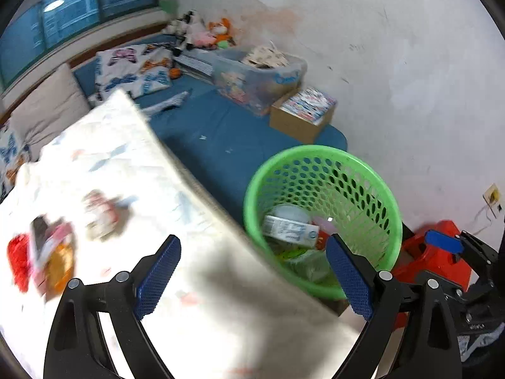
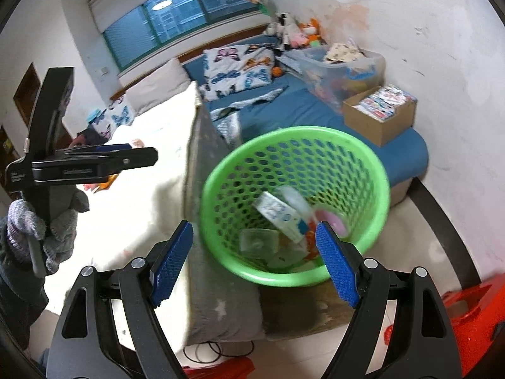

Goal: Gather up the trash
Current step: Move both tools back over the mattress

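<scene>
1. At the far left of the right wrist view, we see a gloved hand (image 2: 47, 230) wrapped around the upright grip of the left gripper (image 2: 139, 153), which juts out level to the right over the white bedspread (image 2: 132, 208).
2. From that side-on angle we cannot judge its fingers, but the left wrist view shows its two blue pads (image 1: 157, 276) spread wide with nothing between them, so we call it open.
3. Below the left gripper's own camera lies the white bedspread, and on it at the left sits a blurred heap of wrappers (image 1: 47, 252), red, pink and orange, well apart from the pads.
4. A second blurred scrap (image 1: 101, 216) lies on the bedspread a little to the right of that heap.
5. Moving right, the corner of the mattress (image 2: 217, 287) drops away, and the green basket (image 2: 372, 237) stands just beside it on the floor.
6. We see trash already inside the basket: a white carton (image 2: 281, 214), a clear plastic tub (image 2: 257, 240) and a pink piece (image 2: 334, 222).
7. The right gripper (image 2: 255, 265) points down toward the basket, its blue pads standing wide apart and empty, one over the mattress edge and one over the basket's inside.
8. In the left wrist view the right gripper shows again at the far right edge, beside a red object (image 1: 442, 262) near the wall.
9. Beyond the basket, we see a blue bed (image 2: 284, 107) carrying a cardboard box (image 2: 378, 120), a clear storage bin (image 2: 344, 69) and butterfly pillows (image 2: 240, 66).
</scene>
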Demonstrator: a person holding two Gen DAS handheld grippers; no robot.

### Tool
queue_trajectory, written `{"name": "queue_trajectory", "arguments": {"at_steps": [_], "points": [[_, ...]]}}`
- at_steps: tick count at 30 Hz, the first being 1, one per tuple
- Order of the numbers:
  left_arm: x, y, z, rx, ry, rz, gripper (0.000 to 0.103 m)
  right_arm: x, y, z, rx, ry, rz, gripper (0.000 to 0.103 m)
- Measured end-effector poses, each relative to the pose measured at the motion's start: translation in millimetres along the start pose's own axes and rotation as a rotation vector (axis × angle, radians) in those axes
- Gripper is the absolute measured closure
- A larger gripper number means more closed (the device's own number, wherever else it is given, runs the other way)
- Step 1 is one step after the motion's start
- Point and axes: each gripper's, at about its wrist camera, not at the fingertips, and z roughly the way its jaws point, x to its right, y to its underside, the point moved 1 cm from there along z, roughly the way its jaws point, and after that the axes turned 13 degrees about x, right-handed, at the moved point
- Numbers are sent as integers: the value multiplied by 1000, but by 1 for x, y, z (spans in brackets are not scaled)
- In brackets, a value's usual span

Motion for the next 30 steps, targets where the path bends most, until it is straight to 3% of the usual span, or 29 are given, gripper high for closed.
{"name": "queue_trajectory", "arguments": {"at_steps": [11,15,22,30], "points": [[-96,37,-92,74,-173,-115,13,-72,-11,11,0,-105,-59,23],[-136,57,-112,65,-222,-173,13,-97,-11,19,-11,-125,-70,23],[-183,89,-133,46,-290,-218,13,-131,-15,40,-37,-141,-78,23],[-211,112,-139,41,-310,-267,17,-173,-28,83,-70,-174,-117,25]]}}
